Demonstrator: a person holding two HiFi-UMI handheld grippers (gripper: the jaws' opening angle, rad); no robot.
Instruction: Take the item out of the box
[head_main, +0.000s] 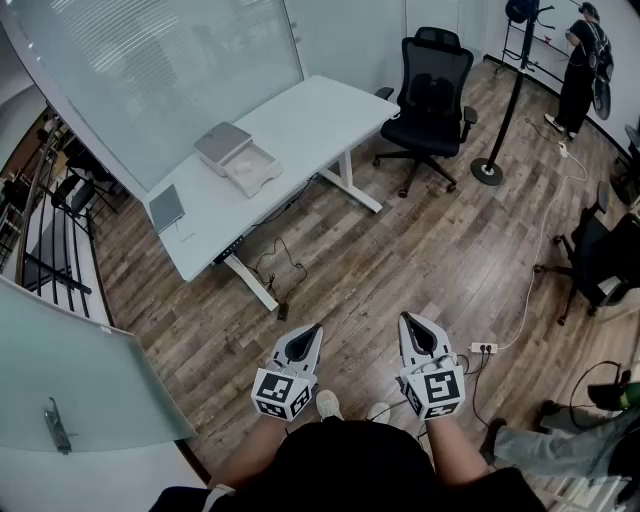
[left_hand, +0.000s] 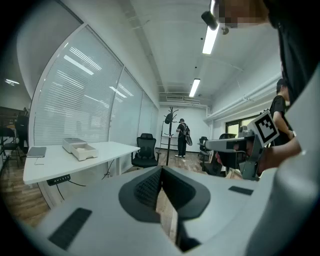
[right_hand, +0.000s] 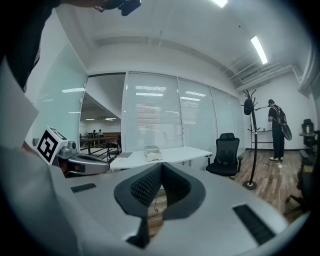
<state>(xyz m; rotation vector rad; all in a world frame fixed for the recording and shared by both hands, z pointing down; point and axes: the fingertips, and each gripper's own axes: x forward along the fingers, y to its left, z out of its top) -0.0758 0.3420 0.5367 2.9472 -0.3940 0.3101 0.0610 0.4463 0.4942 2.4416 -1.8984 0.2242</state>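
Observation:
The box (head_main: 237, 157) stands open on the white desk (head_main: 300, 120) across the room, a grey lid part beside a white tray part; I cannot see what is inside. It also shows small in the left gripper view as the box (left_hand: 79, 148) and in the right gripper view as the box (right_hand: 152, 152). My left gripper (head_main: 311, 332) and right gripper (head_main: 409, 322) are held side by side over the wooden floor, far short of the desk. Both are shut with nothing between the jaws: left gripper (left_hand: 161, 172), right gripper (right_hand: 161, 170).
A grey flat device (head_main: 166, 208) lies at the desk's near end. A black office chair (head_main: 432, 100) stands right of the desk, then a coat stand (head_main: 510, 90) and a person (head_main: 583, 60). Cables and a power strip (head_main: 484, 348) lie on the floor. A glass partition (head_main: 70, 370) is at my left.

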